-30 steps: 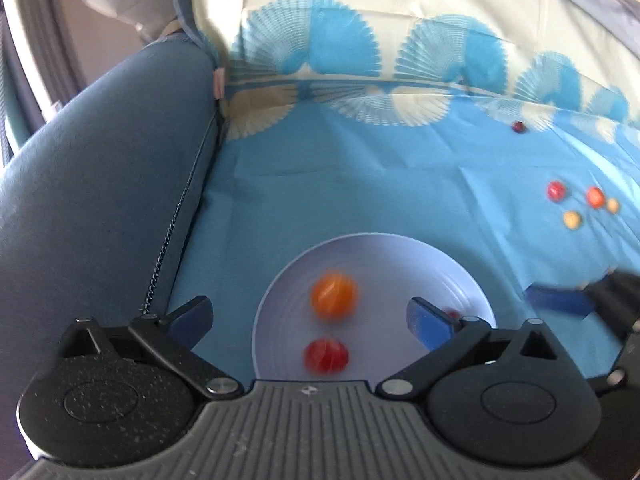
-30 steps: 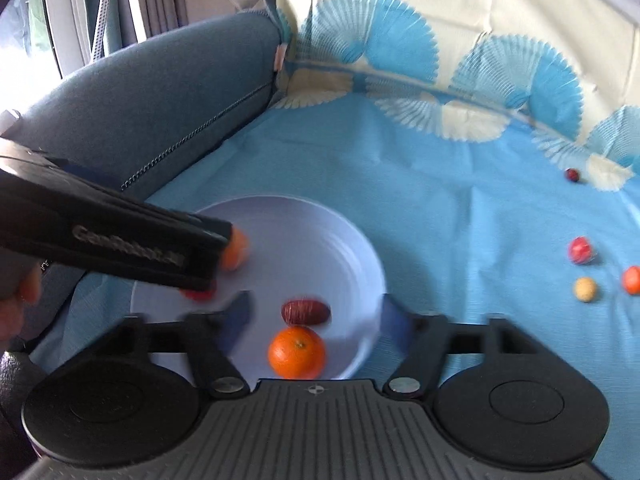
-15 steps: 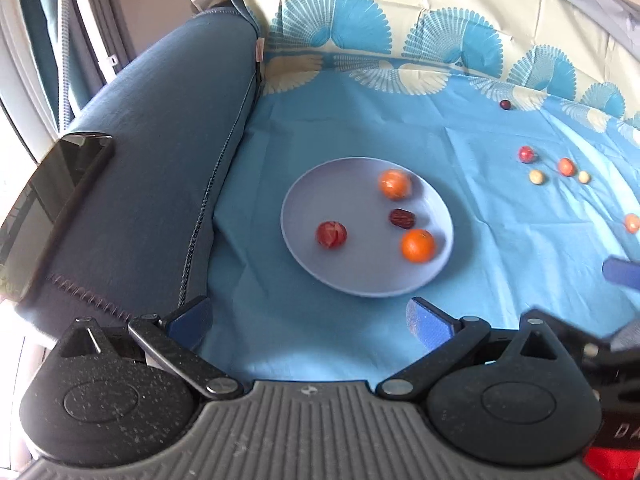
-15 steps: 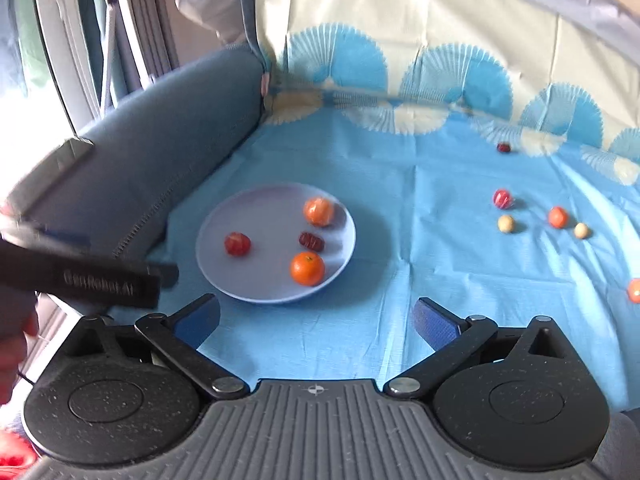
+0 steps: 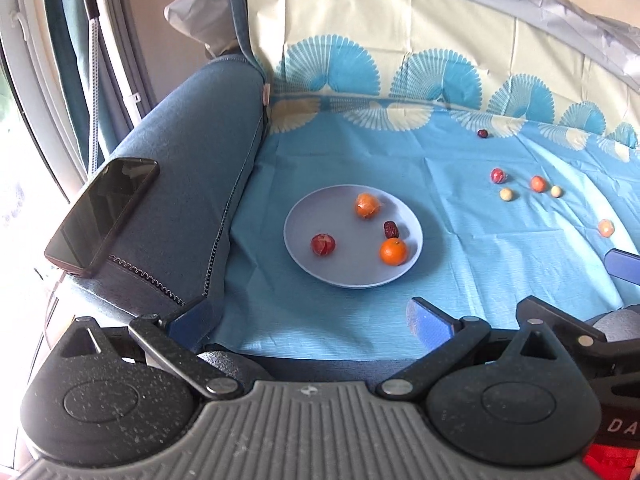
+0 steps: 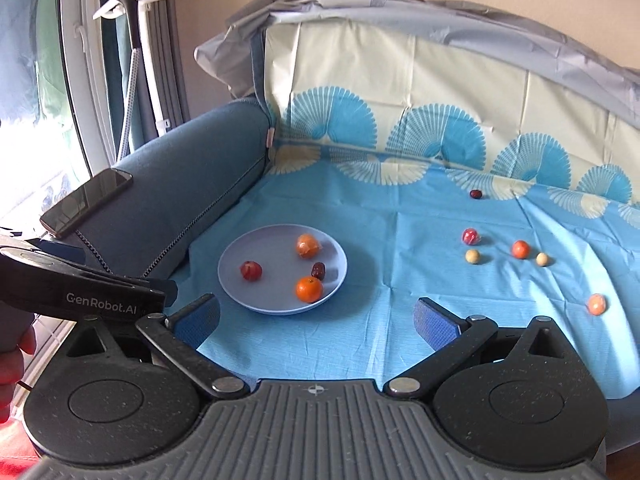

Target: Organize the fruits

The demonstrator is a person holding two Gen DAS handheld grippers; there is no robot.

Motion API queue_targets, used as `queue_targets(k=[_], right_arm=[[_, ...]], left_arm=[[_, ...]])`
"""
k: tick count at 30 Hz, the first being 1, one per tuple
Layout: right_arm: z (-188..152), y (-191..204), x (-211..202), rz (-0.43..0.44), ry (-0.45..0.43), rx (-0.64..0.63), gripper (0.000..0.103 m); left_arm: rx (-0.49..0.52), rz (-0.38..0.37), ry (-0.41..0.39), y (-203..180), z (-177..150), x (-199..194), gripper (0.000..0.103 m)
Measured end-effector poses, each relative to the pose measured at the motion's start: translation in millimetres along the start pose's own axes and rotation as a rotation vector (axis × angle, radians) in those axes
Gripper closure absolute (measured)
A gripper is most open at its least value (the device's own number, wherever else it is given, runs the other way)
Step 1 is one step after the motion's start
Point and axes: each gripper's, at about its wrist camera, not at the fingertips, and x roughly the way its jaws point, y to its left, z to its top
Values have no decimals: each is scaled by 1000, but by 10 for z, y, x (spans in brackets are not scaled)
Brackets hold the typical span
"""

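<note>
- Four fruits lie on the plate; both tongs, left and right, are held wide, empty.
- The scattered fruits, perhaps wrapped, should be gripped gently, one at a time.

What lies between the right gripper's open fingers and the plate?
Only bare blue cloth separates the right gripper from the plate, seen in the right wrist view.

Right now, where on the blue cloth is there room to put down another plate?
The widest bare patch of the blue cloth lies between the plate and the cluster of small fruits. The strip in front of the plate is free too. The right side is crowded with loose fruits, and the plate already holds four.
</note>
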Motion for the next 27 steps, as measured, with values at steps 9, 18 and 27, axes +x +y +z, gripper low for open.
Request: queue_targets(k=[9, 18, 27], right_arm=[[-18, -46, -103, -6, -32, 21, 1], [-50, -158, 11, 1, -12, 56, 1], [-78, -365, 140, -19, 8, 114, 1]], left_arm=[[17, 4, -16, -79, 48, -80, 0], [42, 10, 13, -165, 81, 38, 0], [56, 3, 34, -314, 235, 221, 0]])
